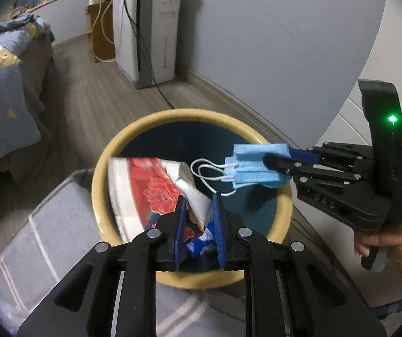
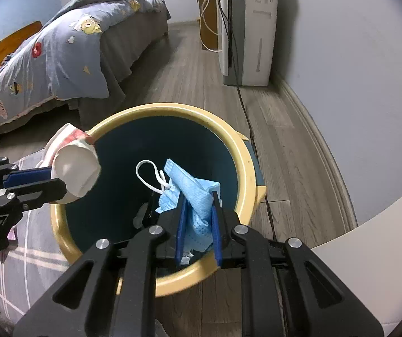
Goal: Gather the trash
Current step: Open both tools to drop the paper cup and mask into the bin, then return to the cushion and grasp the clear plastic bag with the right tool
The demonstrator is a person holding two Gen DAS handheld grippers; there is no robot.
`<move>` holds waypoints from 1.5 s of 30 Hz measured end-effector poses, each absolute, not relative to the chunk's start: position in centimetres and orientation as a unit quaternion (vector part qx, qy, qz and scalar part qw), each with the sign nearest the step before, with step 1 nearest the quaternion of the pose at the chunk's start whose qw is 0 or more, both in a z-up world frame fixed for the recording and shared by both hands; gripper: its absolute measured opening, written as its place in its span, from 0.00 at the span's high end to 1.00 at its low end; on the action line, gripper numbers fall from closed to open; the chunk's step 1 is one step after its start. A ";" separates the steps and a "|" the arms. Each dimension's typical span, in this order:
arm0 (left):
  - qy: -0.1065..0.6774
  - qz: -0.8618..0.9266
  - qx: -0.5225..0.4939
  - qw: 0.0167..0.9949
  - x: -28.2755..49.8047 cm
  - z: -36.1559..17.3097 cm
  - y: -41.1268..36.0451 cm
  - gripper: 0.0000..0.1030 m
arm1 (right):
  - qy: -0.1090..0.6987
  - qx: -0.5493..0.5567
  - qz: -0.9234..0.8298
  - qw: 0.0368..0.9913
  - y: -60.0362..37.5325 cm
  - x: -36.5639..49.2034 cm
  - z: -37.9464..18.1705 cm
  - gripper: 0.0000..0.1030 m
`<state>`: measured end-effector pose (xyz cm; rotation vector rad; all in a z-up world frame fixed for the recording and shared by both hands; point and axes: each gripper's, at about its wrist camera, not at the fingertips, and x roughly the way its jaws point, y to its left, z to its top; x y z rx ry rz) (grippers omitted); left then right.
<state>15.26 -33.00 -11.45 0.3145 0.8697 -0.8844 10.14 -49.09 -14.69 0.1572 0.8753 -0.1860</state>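
1. Left wrist view: a crumpled red-and-white printed snack wrapper (image 1: 150, 188) is pinched between the blue pads of the left gripper (image 1: 199, 219), over the near edge of a round bin with a yellow rim and dark interior (image 1: 102, 174).
2. A folded pale-blue disposable face mask with white ear loops (image 2: 192, 193) is clamped in the right gripper (image 2: 198, 224), above the bin's open mouth.
3. The step in hand is judged to be the drop into the bin.
4. For a clean drop, the wrapper should be brought further inside the rim before release, since part of it overhangs the edge.
5. The mask's loops (image 1: 209, 172) should be kept clear of the rim so that snagging is avoided.
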 end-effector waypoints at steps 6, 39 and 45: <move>0.389 -0.406 0.150 0.813 14.9 -11.2 -31.7 0.51 | 0.421 0.085 -0.091 0.899 -49.4 11.5 -14.6 0.83; 0.368 -0.256 0.109 0.887 11.8 -3.3 -14.8 0.05 | 0.375 0.055 -0.074 0.922 -43.9 8.7 -4.2 0.06; 0.348 -0.187 0.095 0.914 10.4 1.3 -6.1 0.05 | 0.350 0.030 -0.012 0.936 -37.3 9.6 3.2 0.05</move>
